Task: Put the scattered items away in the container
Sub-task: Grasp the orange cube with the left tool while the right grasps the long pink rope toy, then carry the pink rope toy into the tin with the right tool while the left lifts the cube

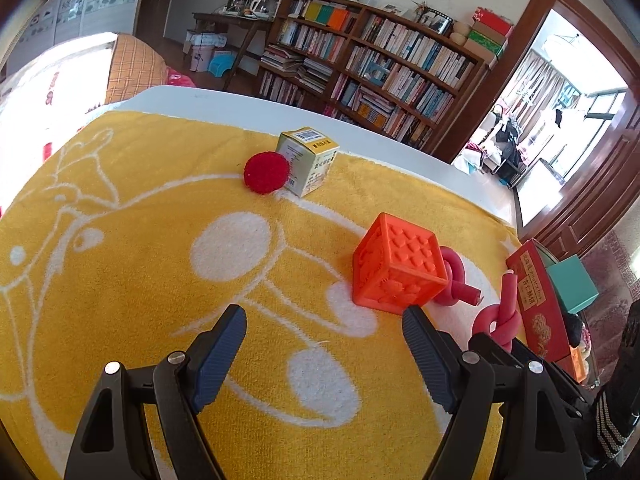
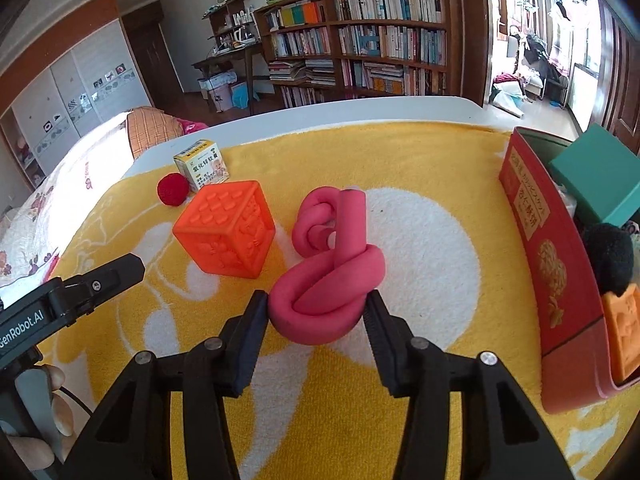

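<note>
A knotted pink foam tube (image 2: pixel 324 280) lies on the yellow towel (image 2: pixel 420 168); my right gripper (image 2: pixel 316 310) has both fingers against its near loop, shut on it. It also shows in the left wrist view (image 1: pixel 496 320). An orange textured cube (image 2: pixel 228 228) (image 1: pixel 396 268) sits left of the tube. A red ball (image 2: pixel 173 189) (image 1: pixel 266 173) and a small yellow-white carton (image 2: pixel 202 165) (image 1: pixel 308 160) stand at the back left. My left gripper (image 1: pixel 324 324) is open and empty, hovering just short of the cube. The red container box (image 2: pixel 548 256) (image 1: pixel 536 300) stands at the right.
The container holds a teal box (image 2: pixel 596 176), a black pompom (image 2: pixel 612 256) and an orange block (image 2: pixel 624 316). The towel covers a white table (image 2: pixel 360 110); its far edge is close behind the carton. A bookshelf and a bed are beyond.
</note>
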Available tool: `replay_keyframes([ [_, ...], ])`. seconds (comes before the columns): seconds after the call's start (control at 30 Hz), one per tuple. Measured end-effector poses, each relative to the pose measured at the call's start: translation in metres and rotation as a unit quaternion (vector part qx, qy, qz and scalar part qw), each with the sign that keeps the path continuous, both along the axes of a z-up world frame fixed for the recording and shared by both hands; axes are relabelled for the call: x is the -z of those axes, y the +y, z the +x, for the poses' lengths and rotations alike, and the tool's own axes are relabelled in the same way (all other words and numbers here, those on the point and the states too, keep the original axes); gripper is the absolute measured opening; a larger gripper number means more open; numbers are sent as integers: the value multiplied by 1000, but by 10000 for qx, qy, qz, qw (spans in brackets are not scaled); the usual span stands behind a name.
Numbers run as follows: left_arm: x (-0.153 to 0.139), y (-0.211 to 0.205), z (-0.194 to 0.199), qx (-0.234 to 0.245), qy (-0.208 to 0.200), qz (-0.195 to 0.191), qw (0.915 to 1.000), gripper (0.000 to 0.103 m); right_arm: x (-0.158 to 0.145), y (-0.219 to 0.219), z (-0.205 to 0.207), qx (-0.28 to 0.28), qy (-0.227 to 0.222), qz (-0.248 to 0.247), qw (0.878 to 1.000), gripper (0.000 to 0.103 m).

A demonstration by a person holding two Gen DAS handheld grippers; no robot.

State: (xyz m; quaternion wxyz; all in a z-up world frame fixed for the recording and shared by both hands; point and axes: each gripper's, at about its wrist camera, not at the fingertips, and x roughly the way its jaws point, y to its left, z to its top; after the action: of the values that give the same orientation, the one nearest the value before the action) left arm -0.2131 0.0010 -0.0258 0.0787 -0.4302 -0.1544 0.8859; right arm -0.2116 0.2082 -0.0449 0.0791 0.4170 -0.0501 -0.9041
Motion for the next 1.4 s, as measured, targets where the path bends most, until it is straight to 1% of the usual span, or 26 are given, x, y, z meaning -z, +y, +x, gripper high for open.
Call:
replay_keyframes([
  [0.07,1,11,-4,212,-73,38,9997,82,-4,8,4,121,123,-11,9999,53],
  [0.13,2,20,-10,322,-170,48,9993,82,-9,15,7,233,242,-34,9994,53],
  [0.37,-6,52,-30,581,-12,-316,9978,82,-27,33,13,614,712,-67,9955,53],
  [0.43,-4,60,-37,661,-13,-378,9971,82,-29,35,13,667,774,-84,9947,53],
  [0.5,-1,65,-42,639,-42,-438,9970,82,-30,37,12,699,775,-126,9945,53],
  [0.67,10,63,-54,456,-128,-410,9980,81,-28,36,11,709,757,-153,9945,53],
  [0.7,12,61,-55,426,-129,-405,9982,78,-27,36,11,702,759,-155,9945,53],
  [0.77,17,57,-58,477,-187,-269,9983,63,-26,35,11,690,752,-149,9947,53],
  [0.8,18,57,-59,509,-203,-212,9983,60,-25,34,11,679,736,-145,9949,53],
  [0.83,19,57,-59,526,-178,-234,9982,59,-24,34,10,667,718,-137,9951,53],
  [0.93,19,60,-56,567,-100,-330,9978,59,-21,31,10,641,691,-97,9955,53],
  [1.17,11,53,-53,497,-23,-193,9986,58,-21,33,13,708,762,-100,9945,53],
  [1.3,3,54,-49,505,19,-136,9986,58,-29,39,17,806,906,-118,9925,53],
  [1.4,-7,55,-43,542,142,-100,9984,58,-39,52,21,956,1015,-205,9900,53],
])
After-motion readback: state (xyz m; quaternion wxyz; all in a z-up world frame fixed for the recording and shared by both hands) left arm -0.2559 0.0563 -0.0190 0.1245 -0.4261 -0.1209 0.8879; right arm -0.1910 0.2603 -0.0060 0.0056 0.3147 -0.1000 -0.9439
